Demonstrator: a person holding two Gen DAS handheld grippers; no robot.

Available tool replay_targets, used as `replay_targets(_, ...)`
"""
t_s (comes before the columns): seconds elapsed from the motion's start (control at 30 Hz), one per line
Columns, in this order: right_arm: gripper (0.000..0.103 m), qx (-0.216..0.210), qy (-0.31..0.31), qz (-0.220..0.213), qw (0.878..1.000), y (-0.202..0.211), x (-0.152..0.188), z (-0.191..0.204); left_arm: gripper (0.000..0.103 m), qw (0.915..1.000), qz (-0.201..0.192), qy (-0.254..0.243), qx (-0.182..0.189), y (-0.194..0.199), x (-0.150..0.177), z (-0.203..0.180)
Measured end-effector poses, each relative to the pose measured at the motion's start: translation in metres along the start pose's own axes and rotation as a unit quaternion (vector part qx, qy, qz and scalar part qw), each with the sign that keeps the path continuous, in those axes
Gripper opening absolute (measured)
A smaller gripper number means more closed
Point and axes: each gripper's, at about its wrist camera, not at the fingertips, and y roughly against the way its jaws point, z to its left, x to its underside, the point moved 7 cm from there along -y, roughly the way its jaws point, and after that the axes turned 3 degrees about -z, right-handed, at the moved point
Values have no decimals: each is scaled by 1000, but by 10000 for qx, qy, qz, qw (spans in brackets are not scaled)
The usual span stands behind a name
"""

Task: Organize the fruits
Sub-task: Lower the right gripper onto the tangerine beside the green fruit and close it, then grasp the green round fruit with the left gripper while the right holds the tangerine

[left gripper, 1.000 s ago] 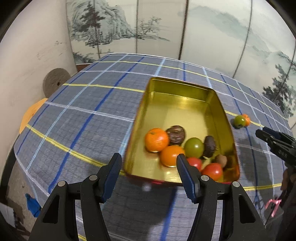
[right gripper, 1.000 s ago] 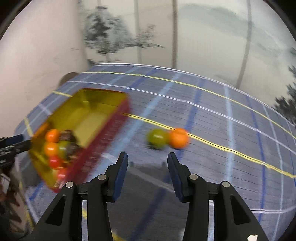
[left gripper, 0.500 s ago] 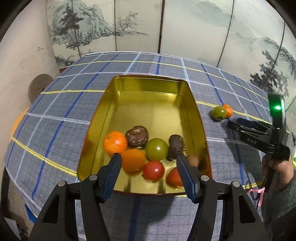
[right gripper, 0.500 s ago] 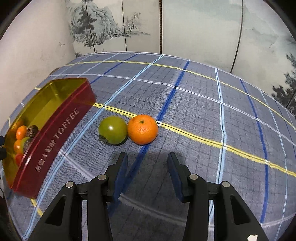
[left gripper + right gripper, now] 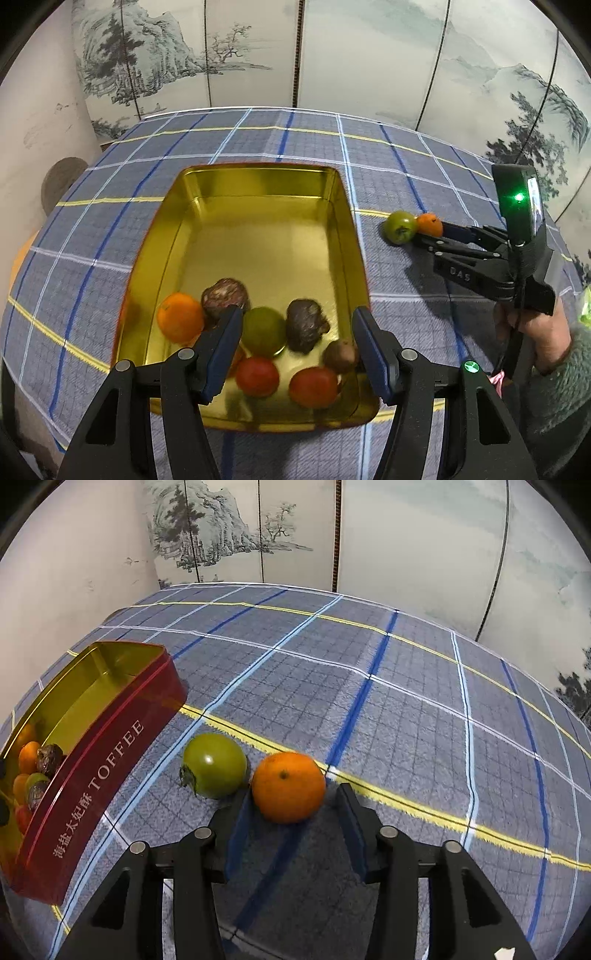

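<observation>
Orange fruit [image 5: 288, 786] is framed by the spread fingers of the right gripper [image 5: 293, 805], beside a green fruit [image 5: 214, 765] on the checked surface [image 5: 406, 720]. The left gripper [image 5: 297, 339] is held with fingers spread, unloaded, over the gold tin [image 5: 258, 229] of mixed fruit.

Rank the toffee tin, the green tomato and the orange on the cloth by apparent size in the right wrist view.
1. Toffee tin, clearly largest.
2. Orange and green tomato: near alike; the orange looks slightly bigger but lies nearer the camera, so no ranking.

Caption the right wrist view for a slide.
Right claw open around an orange beside a green tomato, near the red toffee tin.
</observation>
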Motion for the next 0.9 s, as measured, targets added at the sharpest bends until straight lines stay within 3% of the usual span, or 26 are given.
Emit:
replay_targets(0.07,36,-26,46,-9,10000,-1,-2,2,62,10000,-20,-12,7,-2,-4,-3)
replay_targets(0.37,34,35,-82,-22,10000,7,7,-4,62,9999,-72,-80,31,-14,-18,-17)
replay_targets(0.9,34,650,-859,-27,9942,49,53,-87,62,9990,-78,-376,246,-27,-49,-43)
